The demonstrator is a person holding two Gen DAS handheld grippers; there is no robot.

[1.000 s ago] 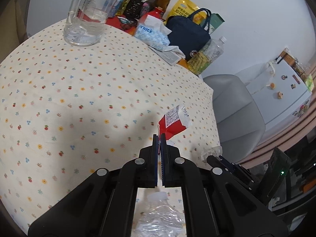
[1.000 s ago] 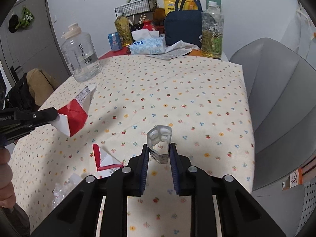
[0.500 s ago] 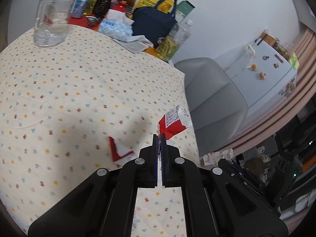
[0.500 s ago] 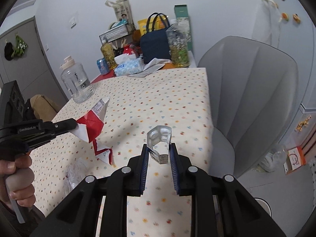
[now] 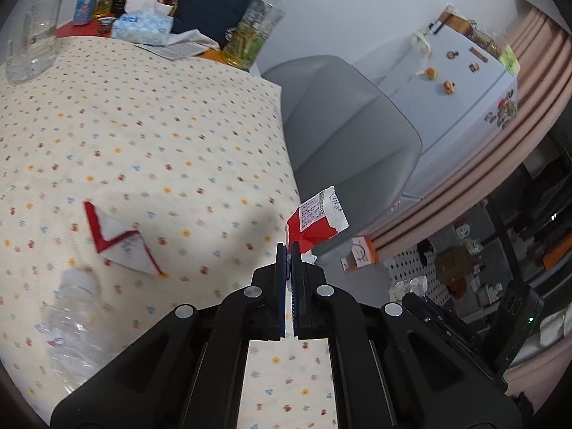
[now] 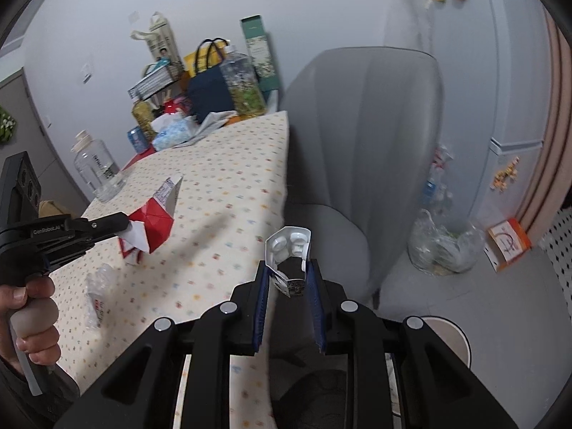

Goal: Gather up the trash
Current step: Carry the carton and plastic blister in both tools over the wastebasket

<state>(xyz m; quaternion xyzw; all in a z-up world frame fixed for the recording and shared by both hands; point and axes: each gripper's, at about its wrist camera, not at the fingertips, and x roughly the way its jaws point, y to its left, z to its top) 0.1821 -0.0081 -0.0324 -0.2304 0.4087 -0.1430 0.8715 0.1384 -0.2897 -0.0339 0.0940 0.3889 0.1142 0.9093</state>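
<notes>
A clear plastic bag sits on the floor just beside the grey chair, its mouth open and a jumble of crumpled clear and pale waste showing through its sides; what the pieces are cannot be told. At the far end of the table a big clear jug stands with a little water in its bottom, near a tall bottle filled with something yellow-green. The left gripper has its jaws pressed almost together on a corner of a red and white carton piece, held in the air at the table's right edge. The right gripper clamps a small white plastic blister tray between narrow-set jaws, out past the table edge over the chair seat. On the tablecloth lie a second red and white scrap and, near it, a crushed clear bottle lying on its side. Open floor spreads between the chair and the white fridge, with an orange and white card lying near the bag.
</notes>
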